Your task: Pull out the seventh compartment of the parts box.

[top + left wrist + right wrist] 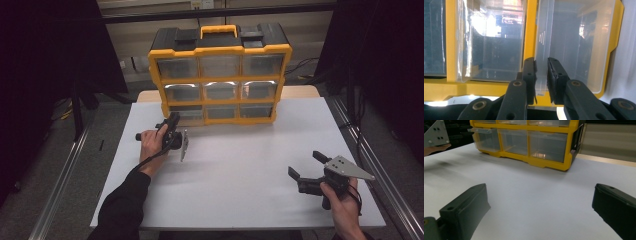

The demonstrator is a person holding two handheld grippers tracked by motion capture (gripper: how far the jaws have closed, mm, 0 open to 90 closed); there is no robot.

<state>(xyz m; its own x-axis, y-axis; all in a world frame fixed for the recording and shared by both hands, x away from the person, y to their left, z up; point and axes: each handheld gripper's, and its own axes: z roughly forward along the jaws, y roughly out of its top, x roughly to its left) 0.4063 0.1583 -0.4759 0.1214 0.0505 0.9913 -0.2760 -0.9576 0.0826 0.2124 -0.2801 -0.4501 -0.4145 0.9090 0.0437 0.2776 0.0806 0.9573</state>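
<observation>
Left gripper [541, 75] clamped on the clear plastic handle lip [541, 82] of a bottom-left drawer in a yellow and black plastic drawer cabinet [220, 75].

Seen from above at the far middle of a white table [240, 170]: nine clear drawers in three rows, contents too dim and glary to make out. Jaws narrow, pads pressing the lip from both sides; drawer [579, 45] pulled slightly forward, its lower edge hidden behind the jaws. Right gripper [306, 165] low over the table's near right, well apart from the cabinet, jaws spread wide, nothing between them. Cabinet top cut off in the right gripper view.
</observation>
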